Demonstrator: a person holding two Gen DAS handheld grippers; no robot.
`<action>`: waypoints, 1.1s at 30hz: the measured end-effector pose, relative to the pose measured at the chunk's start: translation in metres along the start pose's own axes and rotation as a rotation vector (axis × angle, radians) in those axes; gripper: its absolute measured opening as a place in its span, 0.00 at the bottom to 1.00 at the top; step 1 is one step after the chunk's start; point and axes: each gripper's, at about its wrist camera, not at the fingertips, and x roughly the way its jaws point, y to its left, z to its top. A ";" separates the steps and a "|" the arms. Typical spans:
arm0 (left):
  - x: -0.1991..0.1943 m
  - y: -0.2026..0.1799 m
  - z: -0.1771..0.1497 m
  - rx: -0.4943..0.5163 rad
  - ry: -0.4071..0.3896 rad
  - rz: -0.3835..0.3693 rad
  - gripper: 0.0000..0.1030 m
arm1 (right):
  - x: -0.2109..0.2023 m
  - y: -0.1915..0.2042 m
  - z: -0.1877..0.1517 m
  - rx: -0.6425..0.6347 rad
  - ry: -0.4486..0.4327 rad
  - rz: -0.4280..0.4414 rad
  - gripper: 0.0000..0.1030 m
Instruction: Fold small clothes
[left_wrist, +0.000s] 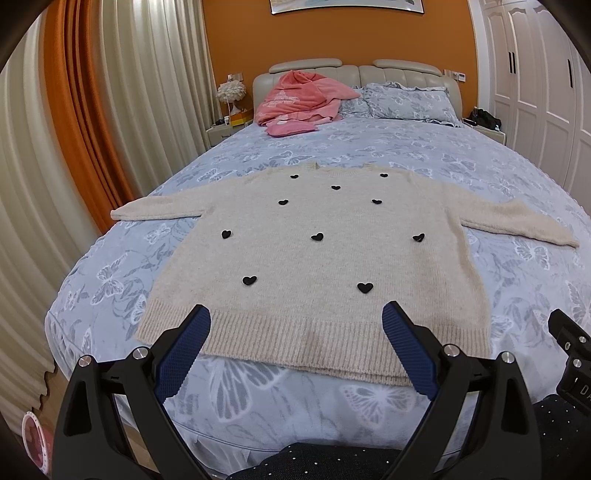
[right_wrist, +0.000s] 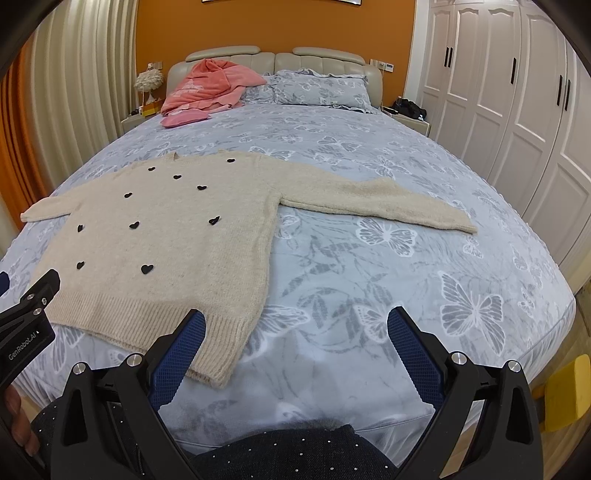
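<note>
A cream knit sweater (left_wrist: 314, 258) with small black hearts lies flat and face up on the bed, both sleeves spread out sideways, its ribbed hem toward me. It also shows in the right wrist view (right_wrist: 177, 236). My left gripper (left_wrist: 297, 314) is open and empty, held just above the middle of the hem. My right gripper (right_wrist: 295, 319) is open and empty, near the sweater's right hem corner, with its left fingertip (right_wrist: 195, 321) over the hem and the rest over bare bedspread.
The bed has a blue butterfly bedspread (right_wrist: 369, 258). Pink clothes (left_wrist: 295, 99) and pillows (left_wrist: 406, 99) lie by the headboard. Curtains hang at the left, white wardrobes (right_wrist: 517, 92) stand at the right. A yellow object (right_wrist: 565, 391) sits by the bed's right foot corner.
</note>
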 end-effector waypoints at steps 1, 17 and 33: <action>0.000 0.000 0.000 0.000 0.000 0.000 0.89 | 0.000 0.000 0.000 0.000 0.000 0.000 0.95; -0.001 -0.003 0.000 0.001 0.000 0.002 0.89 | 0.000 -0.001 0.000 0.001 -0.001 0.000 0.95; -0.001 -0.004 0.000 0.005 -0.001 0.004 0.89 | 0.000 0.000 0.000 -0.001 0.002 -0.002 0.95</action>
